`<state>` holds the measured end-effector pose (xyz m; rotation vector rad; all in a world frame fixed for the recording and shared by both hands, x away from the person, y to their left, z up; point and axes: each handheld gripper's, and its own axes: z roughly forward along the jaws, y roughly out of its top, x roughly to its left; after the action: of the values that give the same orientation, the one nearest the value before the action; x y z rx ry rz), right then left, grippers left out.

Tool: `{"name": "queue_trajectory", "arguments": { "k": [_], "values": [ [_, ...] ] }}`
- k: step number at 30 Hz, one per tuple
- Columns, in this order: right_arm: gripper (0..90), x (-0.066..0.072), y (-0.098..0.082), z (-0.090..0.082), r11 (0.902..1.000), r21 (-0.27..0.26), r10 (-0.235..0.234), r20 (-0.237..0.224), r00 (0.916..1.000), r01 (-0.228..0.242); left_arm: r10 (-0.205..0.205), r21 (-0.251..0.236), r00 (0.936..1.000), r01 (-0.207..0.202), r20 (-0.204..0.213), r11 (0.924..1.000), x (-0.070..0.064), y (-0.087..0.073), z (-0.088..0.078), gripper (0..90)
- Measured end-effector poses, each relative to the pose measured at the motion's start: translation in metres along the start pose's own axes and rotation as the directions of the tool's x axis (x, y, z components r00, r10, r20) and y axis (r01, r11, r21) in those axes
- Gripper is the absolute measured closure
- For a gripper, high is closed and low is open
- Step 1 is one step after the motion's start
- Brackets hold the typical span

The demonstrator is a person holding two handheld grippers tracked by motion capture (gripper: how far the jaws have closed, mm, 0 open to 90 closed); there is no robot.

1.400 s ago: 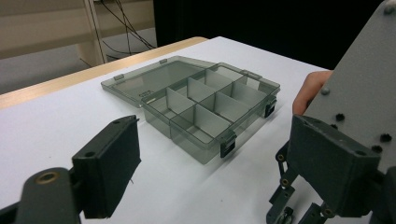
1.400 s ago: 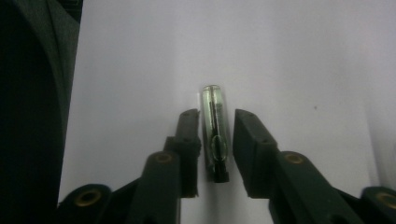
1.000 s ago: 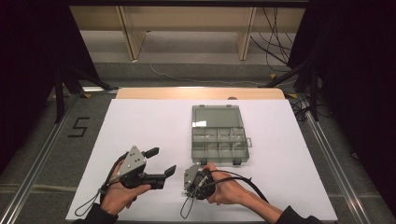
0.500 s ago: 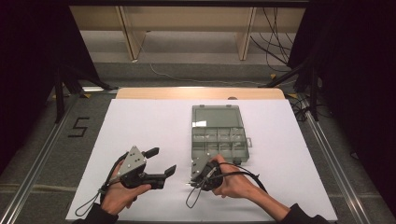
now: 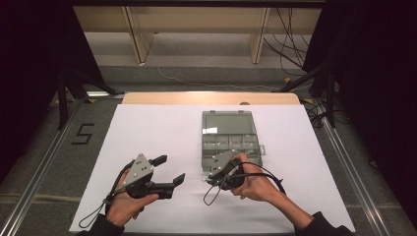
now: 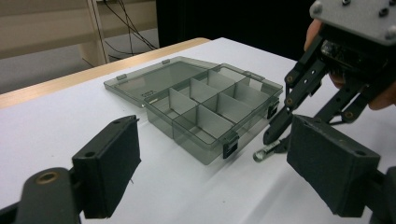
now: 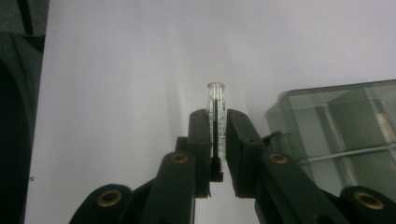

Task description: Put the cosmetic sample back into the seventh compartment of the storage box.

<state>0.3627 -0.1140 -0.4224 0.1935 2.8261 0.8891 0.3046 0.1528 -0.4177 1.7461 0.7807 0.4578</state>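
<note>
A smoky clear compartment box (image 5: pixel 230 140) lies open on the white table, lid flat toward the far side, also seen as the box (image 6: pixel 212 107) and the box (image 7: pixel 341 130). My right gripper (image 5: pixel 209 178) hovers just off the box's near left corner, shut on a small clear tube (image 7: pixel 215 112) that sticks out past its fingertips. From the left gripper view, that tube (image 6: pixel 266 150) points down toward the table beside the box's latch. My left gripper (image 5: pixel 169 169) rests at the front left, open, with nothing between its pads (image 6: pixel 109 170).
The white table cover (image 5: pixel 162 128) reaches a wooden strip (image 5: pixel 211 98) at the far edge. A floor marking "5" (image 5: pixel 82 133) lies left of the table. Wooden shelf legs (image 5: pixel 137 34) and cables stand beyond. Dark curtains flank both sides.
My right gripper has risen and moved toward the box's near left corner, carrying the tube. The left gripper has stayed where it was.
</note>
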Motion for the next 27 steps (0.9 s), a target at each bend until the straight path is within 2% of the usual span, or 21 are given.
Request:
{"name": "queue_trajectory", "arguments": {
  "k": [9,18,27],
  "values": [
    [81.2,-0.015,-0.006,-0.019,0.9978,-0.049,0.048,0.063,0.9969,-0.045,0.001,-0.003,1.0,-0.001,-0.001,1.0,0.0,0.0,0.0,16.4],
    [81.2,-0.024,-0.012,-0.03,0.9942,-0.071,0.088,0.096,0.9915,-0.081,0.001,-0.002,1.0,-0.001,-0.002,1.0,0.0,0.0,0.0,16.4],
    [81.2,-0.035,-0.02,-0.041,0.9885,-0.093,0.132,0.142,0.981,-0.12,0.003,-0.001,1.0,-0.003,-0.004,1.0,0.0,0.0,0.0,16.4]
  ]
}}
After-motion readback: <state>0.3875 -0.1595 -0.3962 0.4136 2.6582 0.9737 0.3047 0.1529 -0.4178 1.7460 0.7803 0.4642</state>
